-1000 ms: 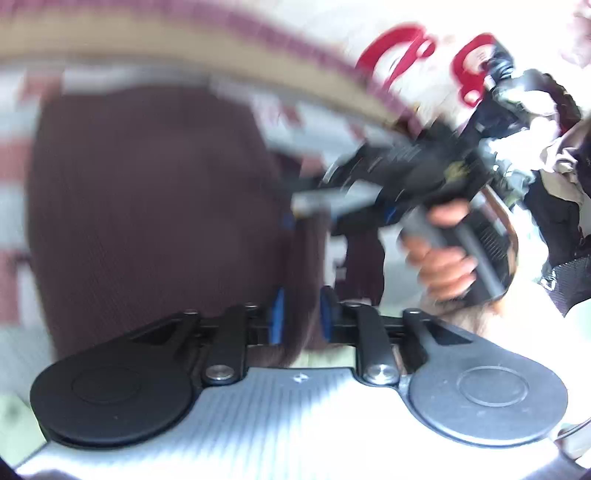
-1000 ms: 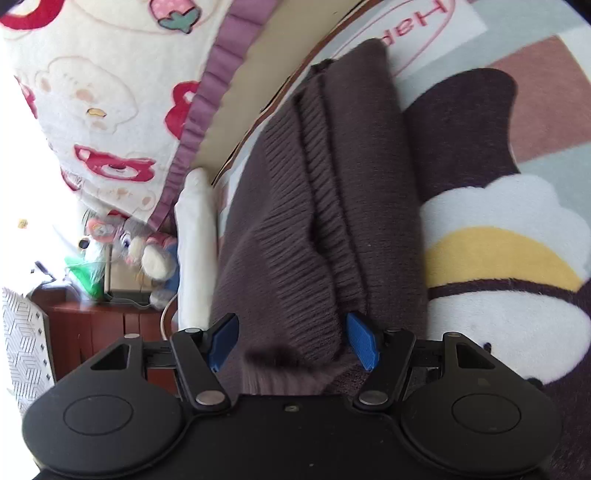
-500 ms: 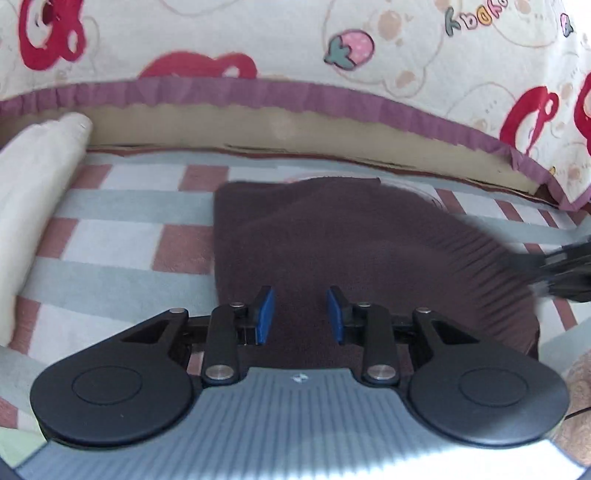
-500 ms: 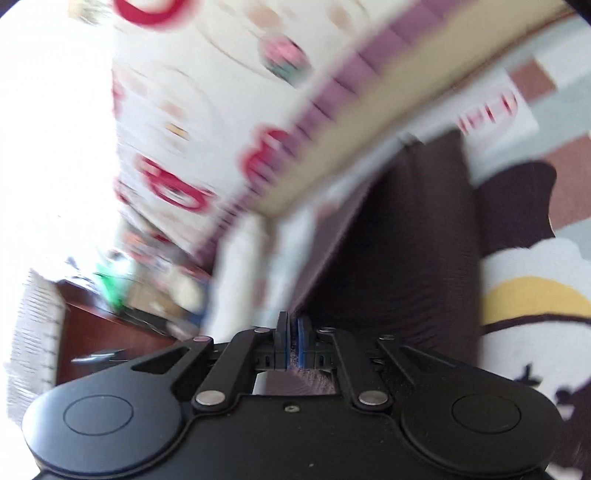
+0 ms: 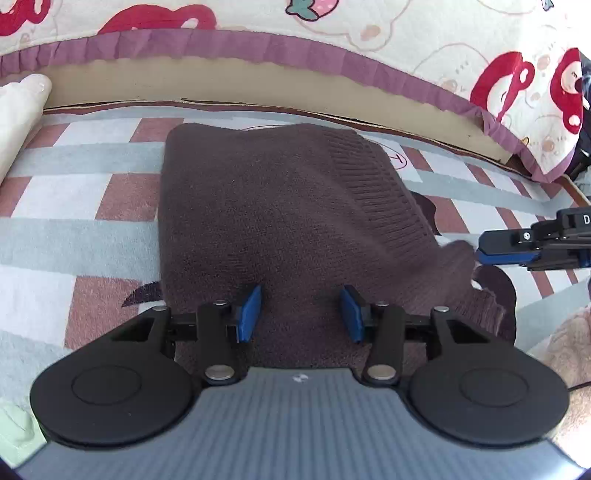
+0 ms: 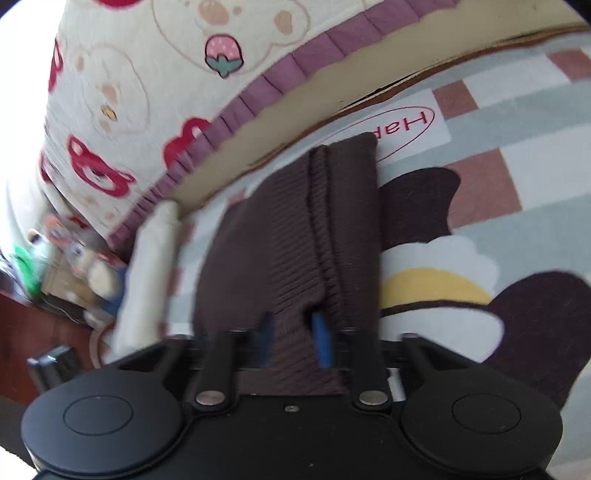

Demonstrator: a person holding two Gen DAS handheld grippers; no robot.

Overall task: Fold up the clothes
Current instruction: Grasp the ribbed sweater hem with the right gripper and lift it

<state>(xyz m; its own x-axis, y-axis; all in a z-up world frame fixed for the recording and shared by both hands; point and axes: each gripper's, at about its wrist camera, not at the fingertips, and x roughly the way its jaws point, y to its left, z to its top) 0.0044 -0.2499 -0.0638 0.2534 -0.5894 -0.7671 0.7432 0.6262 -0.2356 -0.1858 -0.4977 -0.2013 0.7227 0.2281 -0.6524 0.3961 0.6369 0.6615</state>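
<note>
While both claws hang over it, one brown knit sweater (image 5: 280, 206) lies folded on the patterned rug (image 5: 74, 236), near the bed's edge with its purple-frilled bear-print cover (image 5: 258, 22). Count: one sweater, two claws, one rug, one cream bolster (image 5: 14, 107).

Left claw (image 5: 301, 314): blue pads apart, jaws have just been opening, sweater's near edge lies below and between them, pads not pressing on it, so open. Right claw (image 6: 293, 341): blue pads blurred, apart, jaws have just been opening; ribbed knit shows between them, no squeeze visible, so open.

Left wrist view only: the whole flat top of the sweater, ribbed band running down its right side, a loose bit of knit sticking out at the near right corner, and the right claw (image 5: 491, 249) seen side-on at the right edge, just beside that corner, apart from the fabric as far as I can tell. Pale fuzzy fabric (image 5: 569, 354) at lower right, unclear what.

Right wrist view only: sweater (image 6: 291, 236) seen from its side, ribbed seam running down the middle; red oval print with letters on the rug (image 6: 402, 129) just past the far corner; white-yellow-brown cartoon shape on the rug; soft toys (image 6: 85, 258) and dark wooden furniture (image 6: 22, 332) at left, blurred. Bolster (image 6: 147, 273) lies beside the sweater, apart from it.
</note>
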